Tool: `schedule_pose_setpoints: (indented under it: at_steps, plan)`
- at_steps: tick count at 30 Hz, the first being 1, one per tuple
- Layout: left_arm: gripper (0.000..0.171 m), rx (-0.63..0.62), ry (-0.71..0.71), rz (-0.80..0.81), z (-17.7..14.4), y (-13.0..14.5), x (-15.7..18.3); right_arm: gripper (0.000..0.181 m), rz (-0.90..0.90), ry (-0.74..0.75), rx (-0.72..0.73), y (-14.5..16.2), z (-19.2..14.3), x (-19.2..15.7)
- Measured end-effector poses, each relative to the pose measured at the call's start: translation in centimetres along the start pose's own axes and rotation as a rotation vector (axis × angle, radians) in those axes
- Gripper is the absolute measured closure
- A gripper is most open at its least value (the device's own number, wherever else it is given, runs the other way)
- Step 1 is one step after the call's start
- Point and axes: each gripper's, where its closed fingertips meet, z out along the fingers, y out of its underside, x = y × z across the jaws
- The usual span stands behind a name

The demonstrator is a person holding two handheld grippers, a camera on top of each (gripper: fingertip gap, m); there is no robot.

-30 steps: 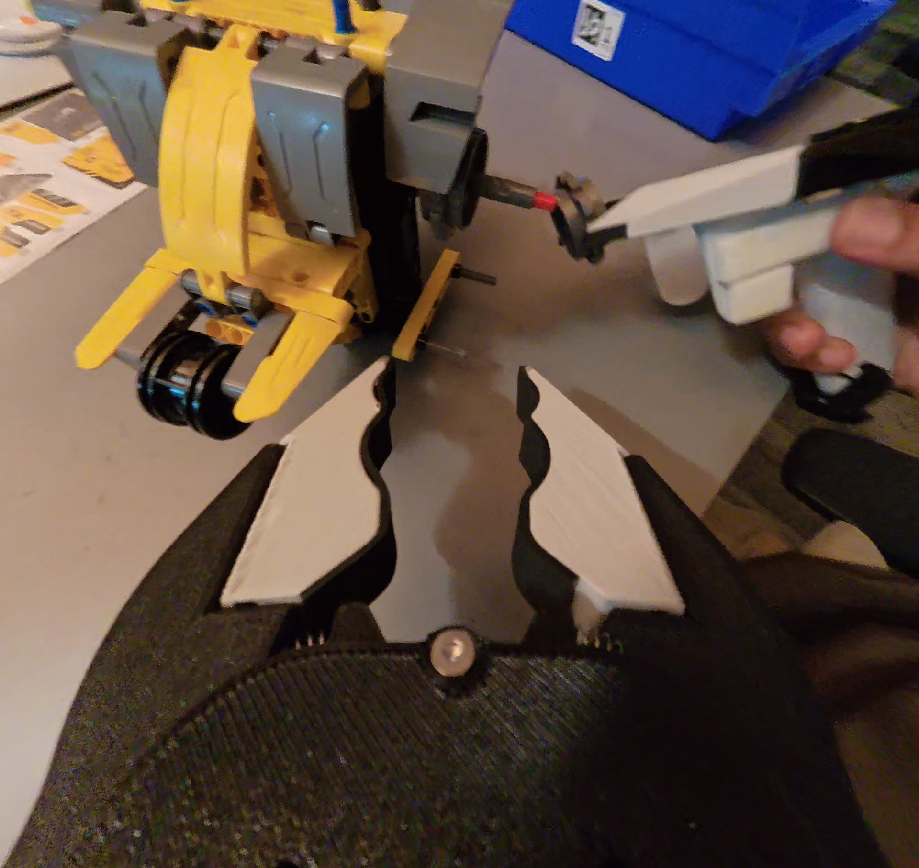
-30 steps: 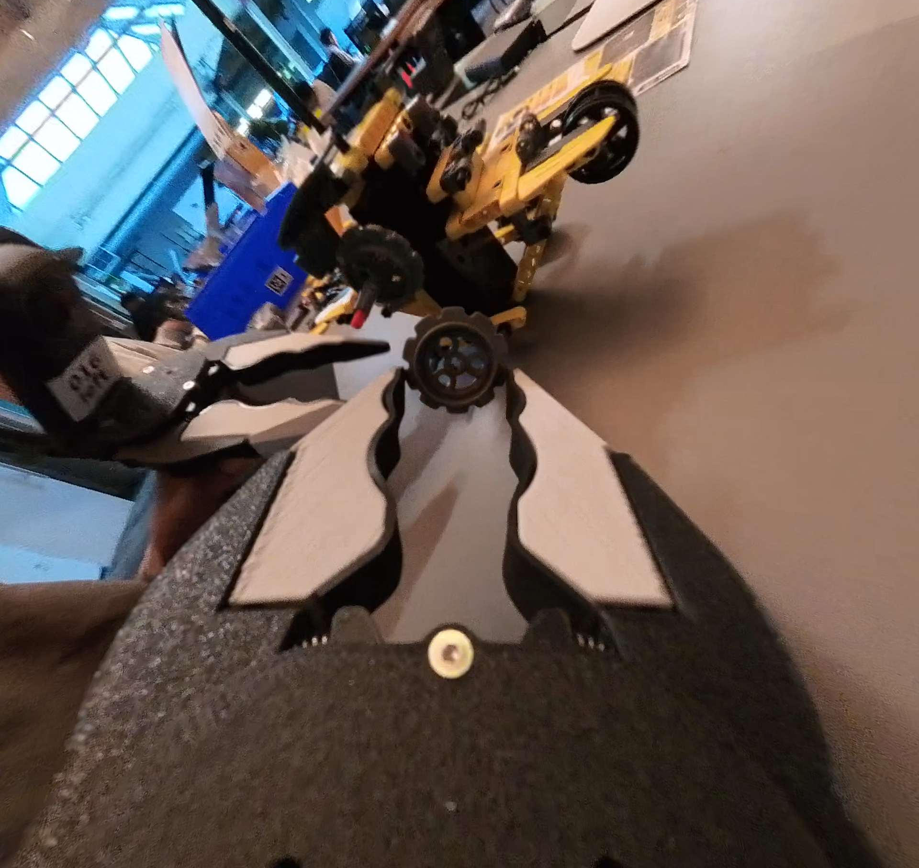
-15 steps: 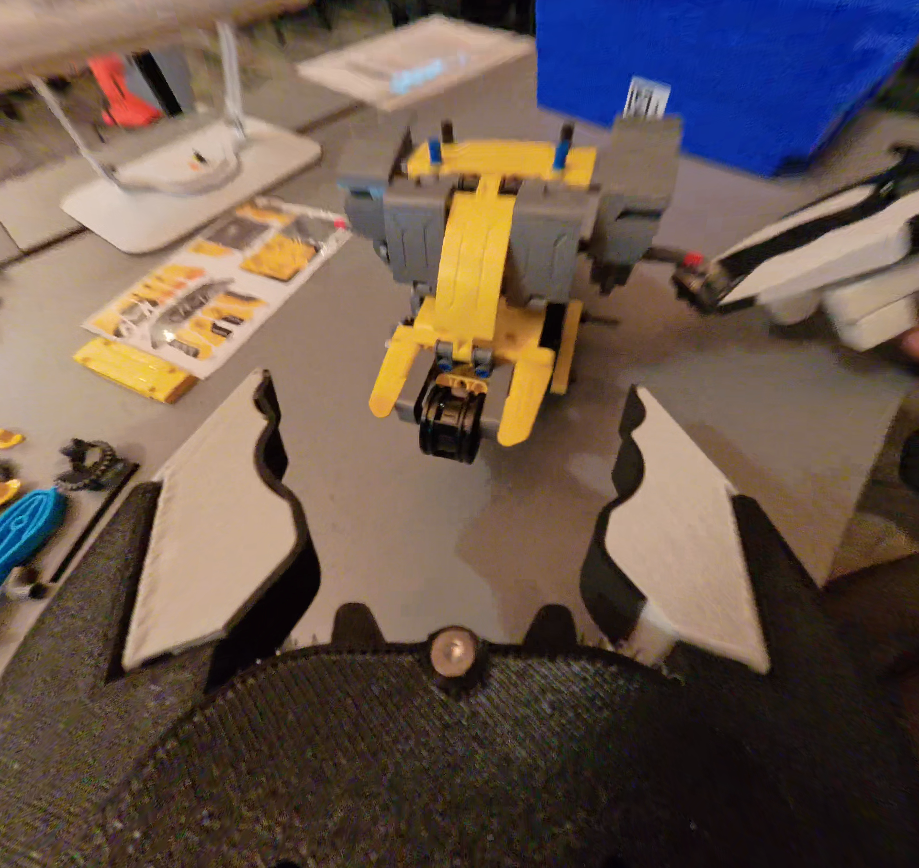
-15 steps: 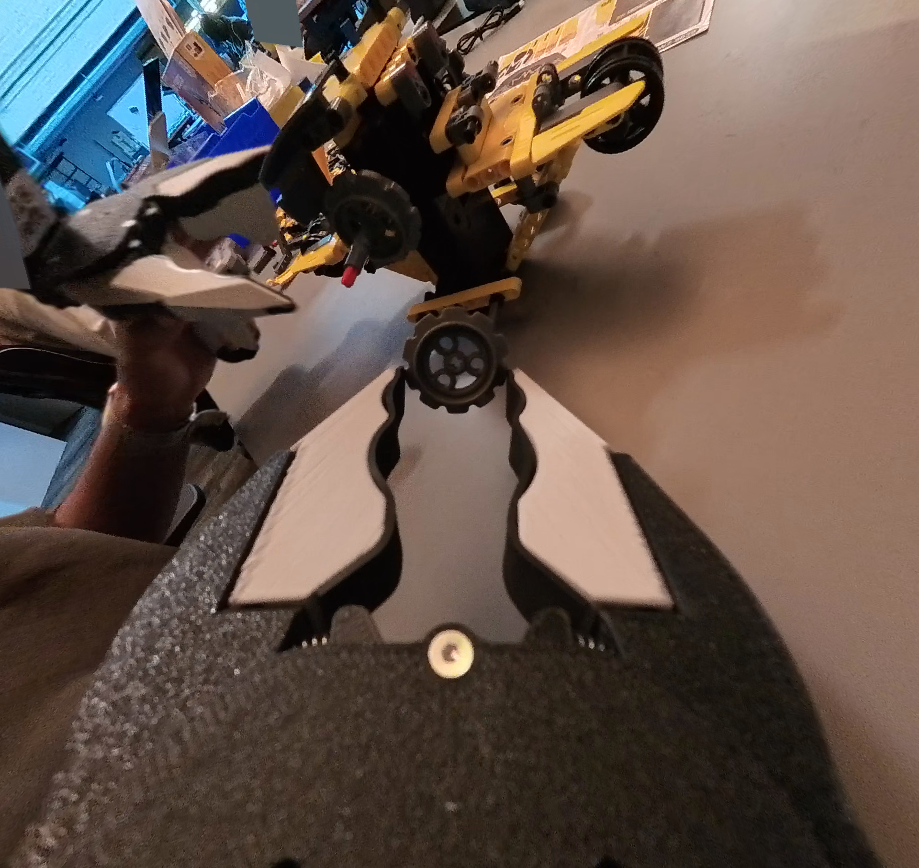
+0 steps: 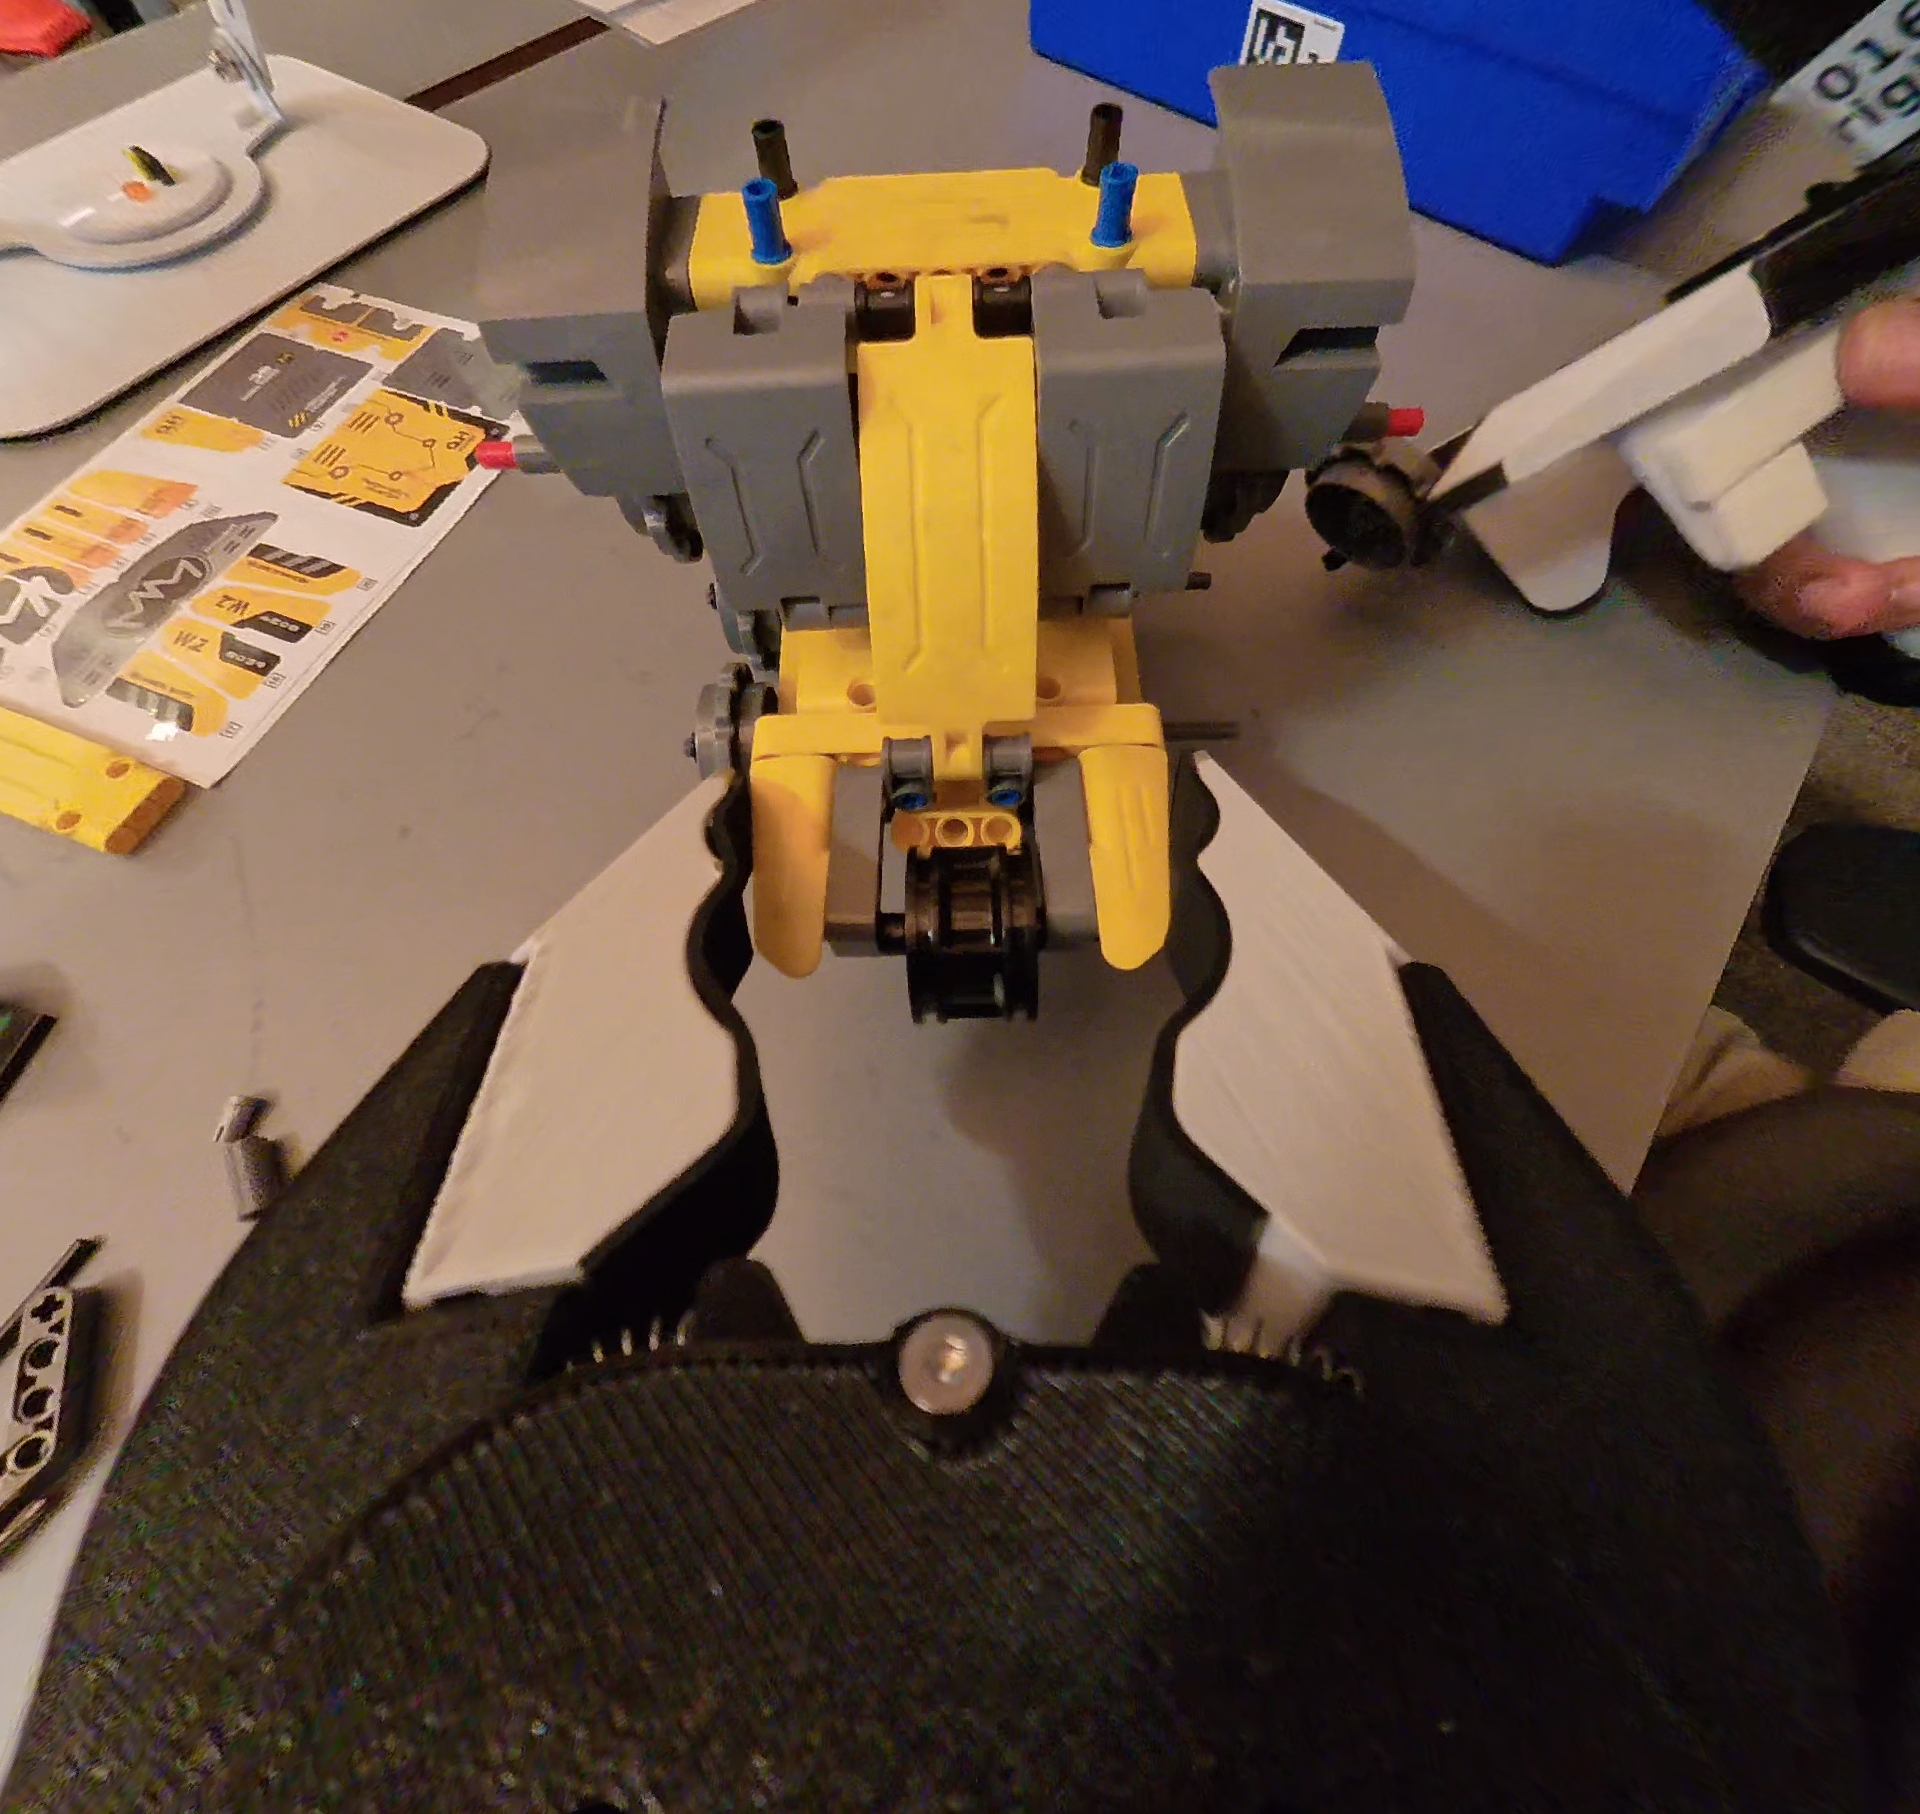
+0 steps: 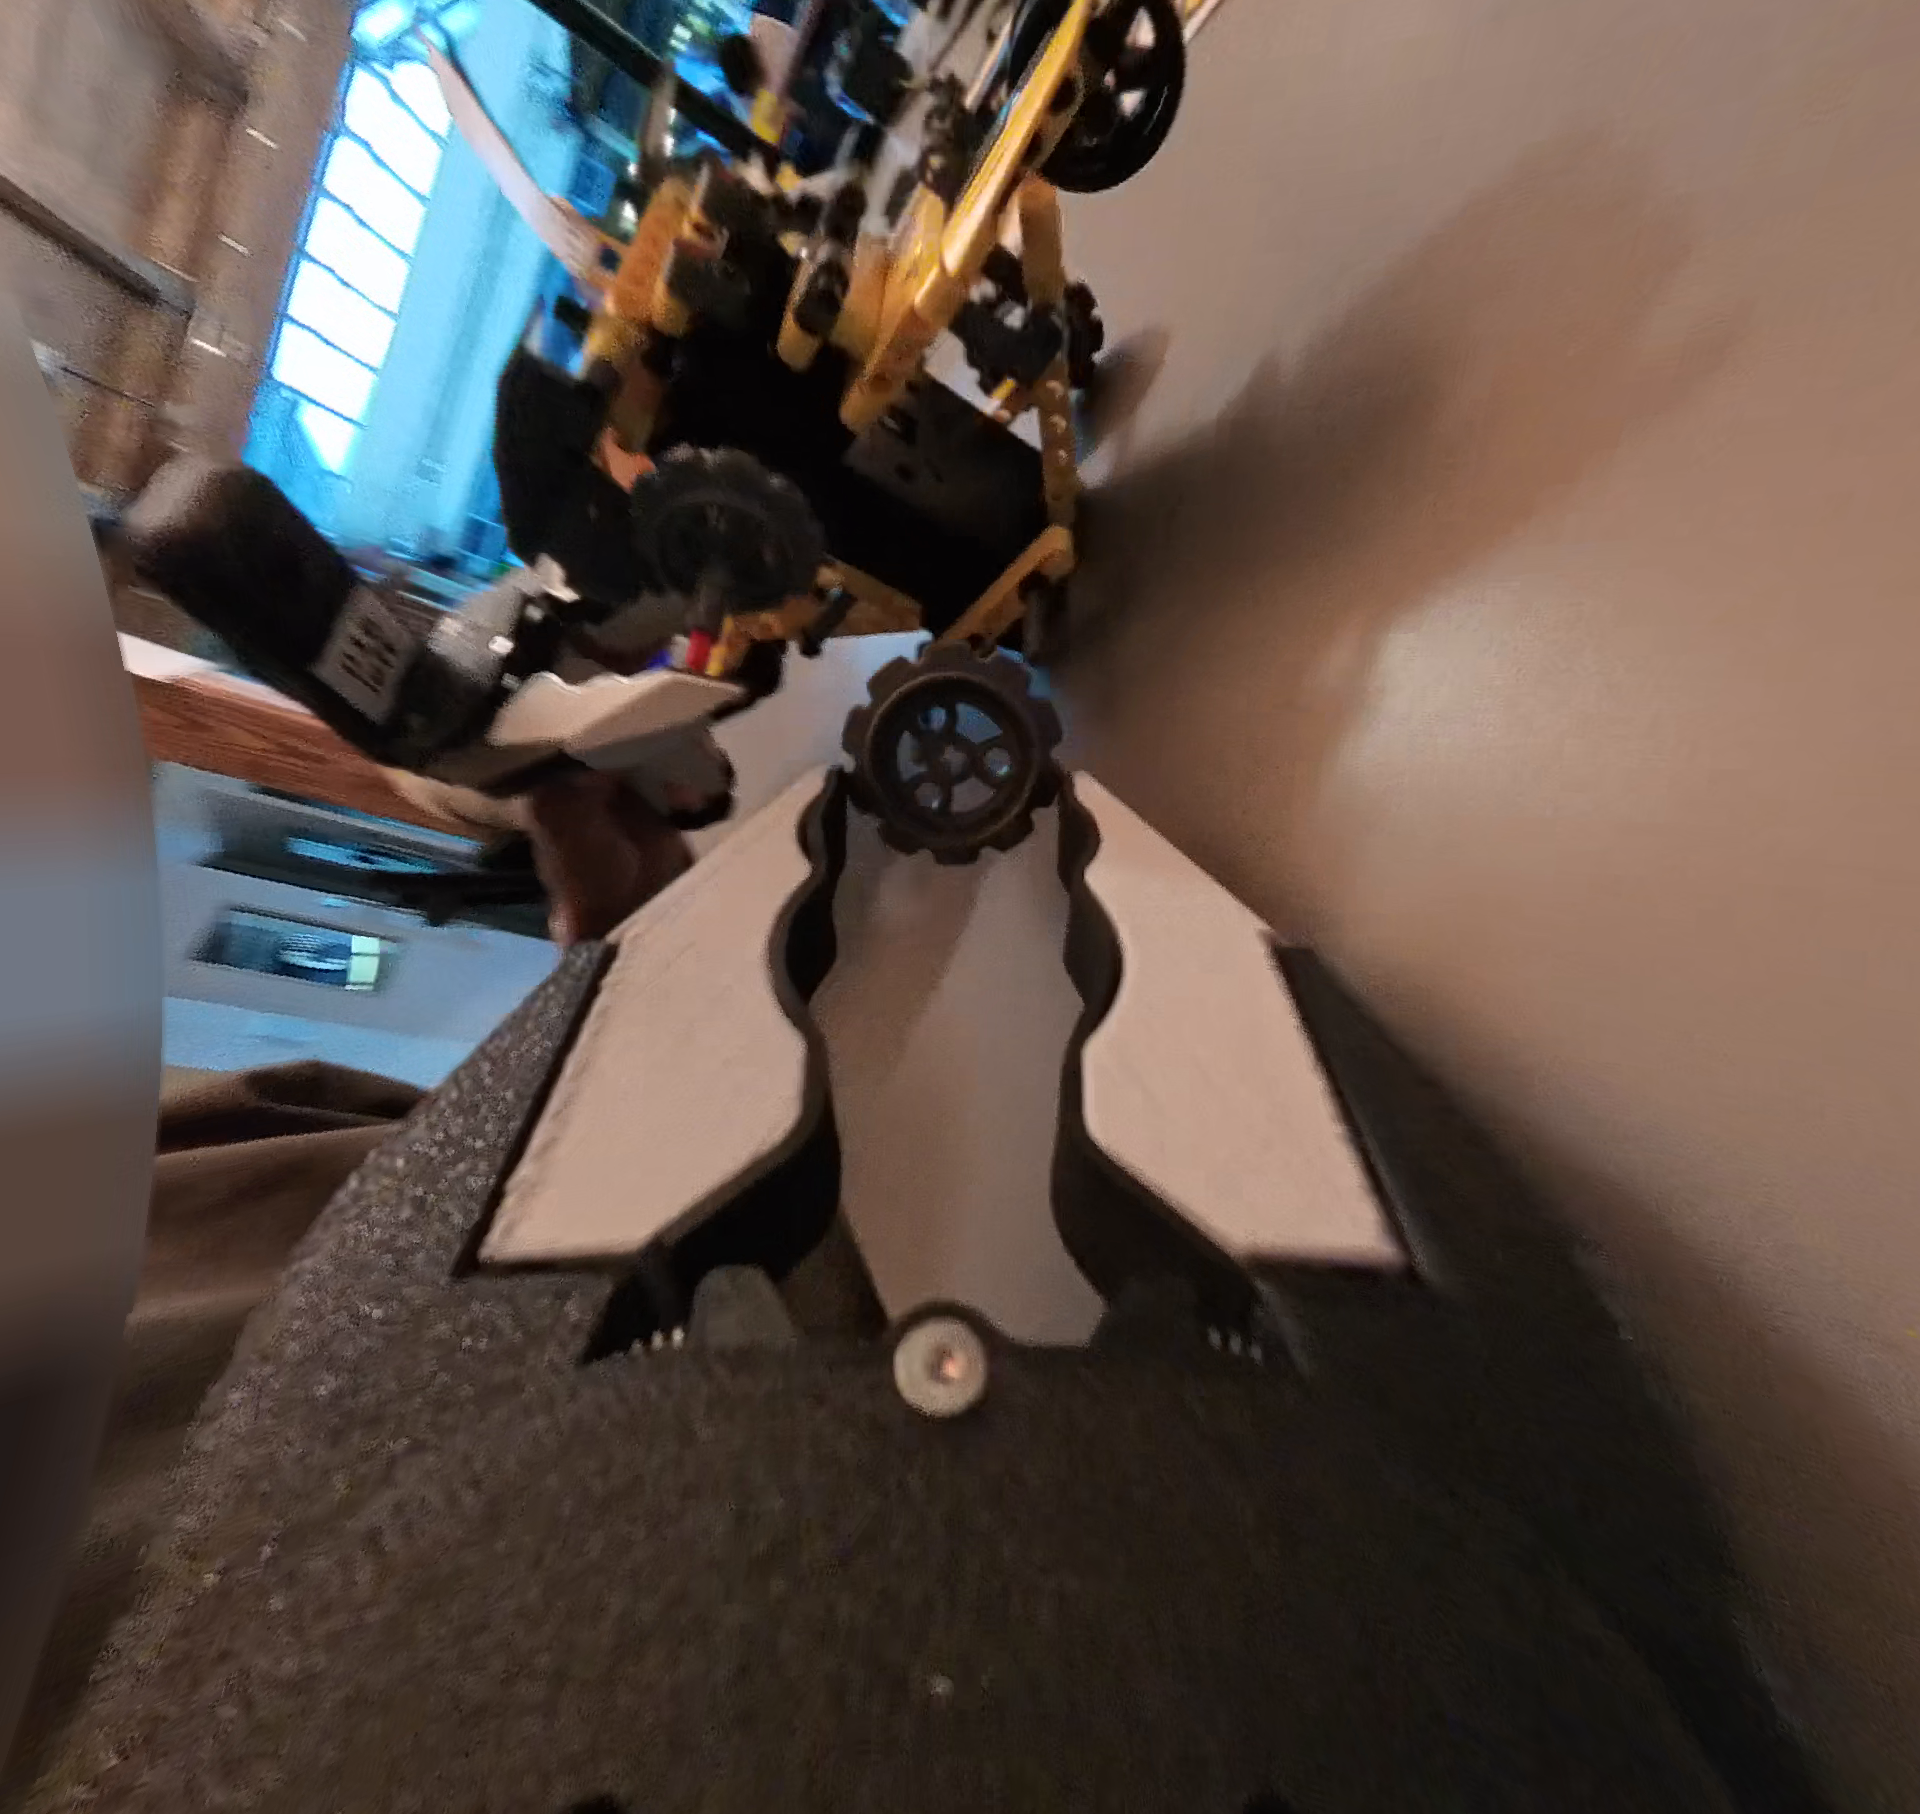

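Here right tongs (image 6: 951, 777) grip black gear wheel (image 6: 951, 754); blue bin (image 5: 1455, 29) contents unseen.

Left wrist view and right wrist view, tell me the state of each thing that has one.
Left claw: open, straddling the model's front.
Right claw: shut on small black wheel.
Yellow and grey brick model: upright on the table.
Red-tipped axle: bare, wheel beside it.

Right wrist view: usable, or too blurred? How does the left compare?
Right wrist view: background and yellow model smeared; the black gear wheel between the right gripper tips stays fairly sharp; glare patch on the table. Left wrist view: model crisp, warm dim light, wide-angle bending at the edges.
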Motion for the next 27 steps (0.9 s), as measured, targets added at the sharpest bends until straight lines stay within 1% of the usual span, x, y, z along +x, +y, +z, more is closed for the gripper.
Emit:
schedule_pose_setpoints:
  at_steps: [3, 8, 15, 21, 27]
  plan:
    - [0.092, 0.003, -0.005, -0.032, 0.2, -0.1, 0.0, 0.141, 0.115, -0.091, 0.009, -0.8, 0.1, -0.3]
    - [0.092, 0.009, -0.009, -0.076, 0.7, -0.5, 0.0, 0.141, 0.184, -0.149, 0.002, -1.0, 0.7, -0.8]
    - [0.092, 0.026, 0.006, -0.134, 1.3, -1.1, -0.2, 0.137, 0.234, -0.156, 0.029, -1.7, 0.9, -0.3]
    - [0.092, 0.068, 0.064, -0.232, 0.8, -1.6, -1.0, 0.137, 0.273, -0.157, 0.051, -2.6, 1.2, 0.3]
    - [0.092, 0.090, 0.088, -0.273, 0.6, -1.7, -1.3, 0.137, 0.281, -0.179, 0.057, -3.4, 2.3, 0.2]
